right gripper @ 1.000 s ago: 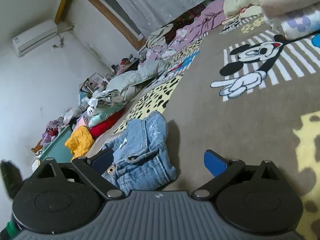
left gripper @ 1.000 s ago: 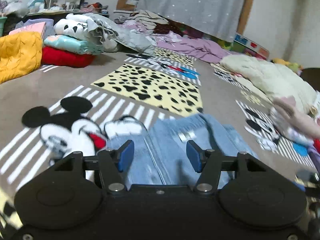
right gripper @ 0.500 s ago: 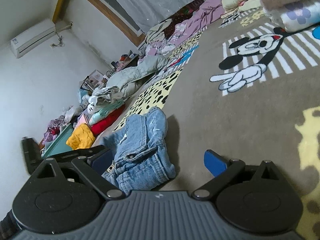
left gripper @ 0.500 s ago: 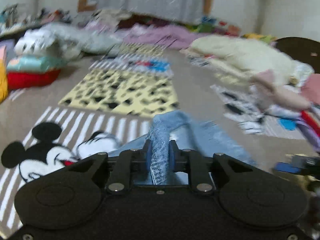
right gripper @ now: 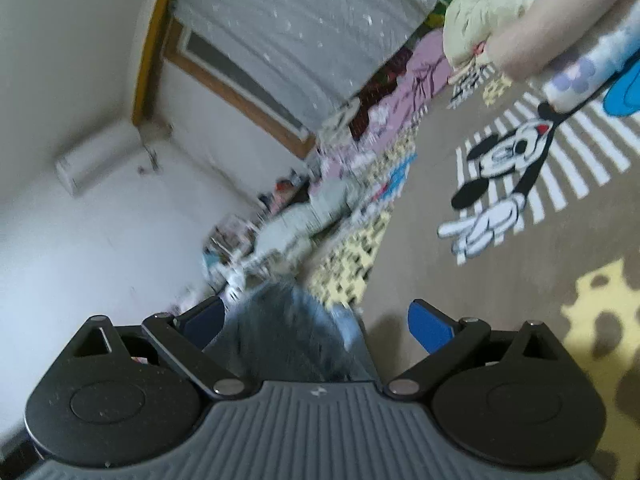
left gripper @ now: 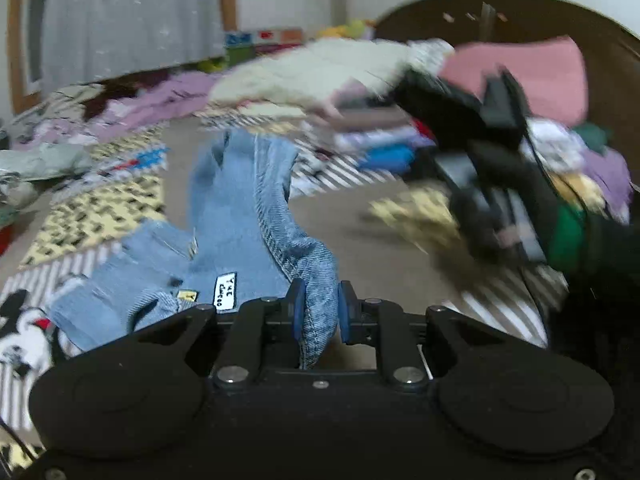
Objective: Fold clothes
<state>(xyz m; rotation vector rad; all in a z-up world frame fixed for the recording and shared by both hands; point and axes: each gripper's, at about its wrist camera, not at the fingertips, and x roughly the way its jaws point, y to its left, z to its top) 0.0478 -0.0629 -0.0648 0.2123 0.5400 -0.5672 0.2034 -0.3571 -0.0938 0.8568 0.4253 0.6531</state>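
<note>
Denim, light blue: jeans (left gripper: 240,216) sprawled on patterned carpet (left gripper: 384,240), long axis running away from left camera toward far curtain (left gripper: 132,12), white label near waistband end, close to camera. Left gripper (left gripper: 318,312) pinched tight on thick seamed fold, lifting that edge off floor. Right gripper (right gripper: 316,320) spread wide, blue pads apart, blurry denim bunched between them, contact hard to tell. Cartoon mouse print (right gripper: 504,176) on carpet off to right. Clothes piles (left gripper: 400,92) beyond, pretty smeared.

left gripper (left gripper: 318,312) clamped on denim; right gripper (right gripper: 316,320) spread wide
</note>
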